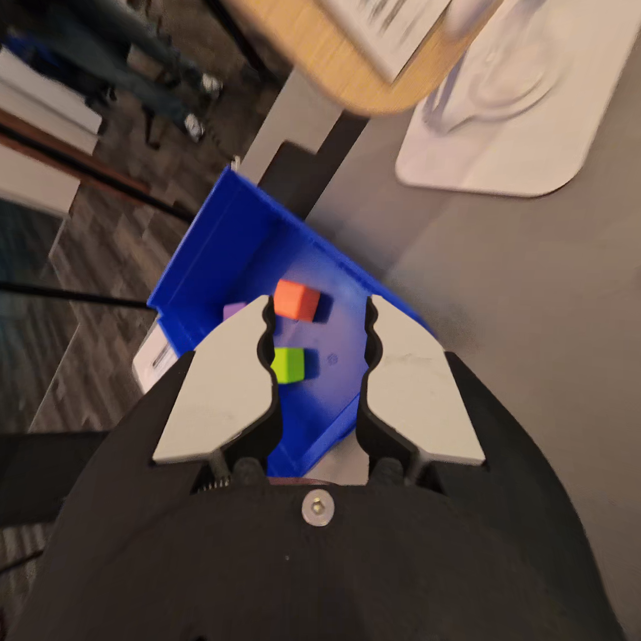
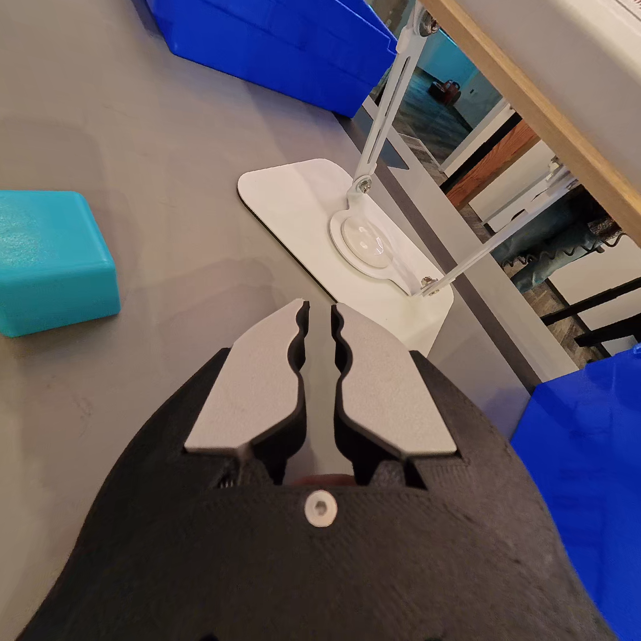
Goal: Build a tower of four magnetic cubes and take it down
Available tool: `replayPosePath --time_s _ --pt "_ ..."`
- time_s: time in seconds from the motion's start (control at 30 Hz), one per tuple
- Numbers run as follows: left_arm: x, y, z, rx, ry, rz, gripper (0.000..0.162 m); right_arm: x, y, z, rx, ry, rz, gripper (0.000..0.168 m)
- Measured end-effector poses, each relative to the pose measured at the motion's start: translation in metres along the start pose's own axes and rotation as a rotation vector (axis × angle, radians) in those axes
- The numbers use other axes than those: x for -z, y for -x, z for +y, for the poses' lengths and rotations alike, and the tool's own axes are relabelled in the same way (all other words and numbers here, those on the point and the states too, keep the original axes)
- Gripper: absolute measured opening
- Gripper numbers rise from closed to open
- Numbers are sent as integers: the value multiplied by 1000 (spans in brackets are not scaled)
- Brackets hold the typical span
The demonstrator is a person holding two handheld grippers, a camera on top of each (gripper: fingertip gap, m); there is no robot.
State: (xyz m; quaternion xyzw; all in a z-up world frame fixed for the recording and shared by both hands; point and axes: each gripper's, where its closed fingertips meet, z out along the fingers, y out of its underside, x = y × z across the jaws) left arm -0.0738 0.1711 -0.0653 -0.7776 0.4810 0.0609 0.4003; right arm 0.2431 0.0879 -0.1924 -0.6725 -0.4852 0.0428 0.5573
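Loose cubes lie in an open blue bin (image 1: pixel 222 242) at the table's left edge, a placement that seems meant to keep the pieces corralled until they are needed. A purple cube (image 1: pixel 233 309) peeks from behind the left finger, an orange cube (image 1: pixel 296 300) sits near the bin's middle and a green cube (image 1: pixel 288 365) lies nearer the camera, all apart from one another; a fourth cube cannot be seen. The left gripper (image 1: pixel 317 314) hangs above the bin, tilted down into it, its jaws spread wide and empty, apparently lining up on a first piece. The picture is blurred.

To the right, the right gripper (image 2: pixel 319 308) hovers low over the bare grey table (image 2: pixel 173 173), angled forward toward the white stand base (image 2: pixel 298 194), its jaws nearly together with a narrow gap and nothing between them, seemingly waiting its turn. A teal block (image 2: pixel 52 260) rests on the table to its left, well apart. No tower stands yet, so the build looks barely begun.
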Motion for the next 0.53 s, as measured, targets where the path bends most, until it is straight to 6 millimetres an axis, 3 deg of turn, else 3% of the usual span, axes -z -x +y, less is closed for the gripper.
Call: replayPosePath --time_s 0.03,0.1,0.3,0.53 --pt "-6 9 14 -2 35 -15 51 0 0 0 0 1 -1 12" --pt "-19 23 42 12 125 -19 52 0 0 0 2 2 -2 12" --pt "-59 46 90 17 238 9 54 0 1 0 4 3 -4 12" --pt "-101 51 133 29 349 98 56 -1 2 1 10 7 -8 12"
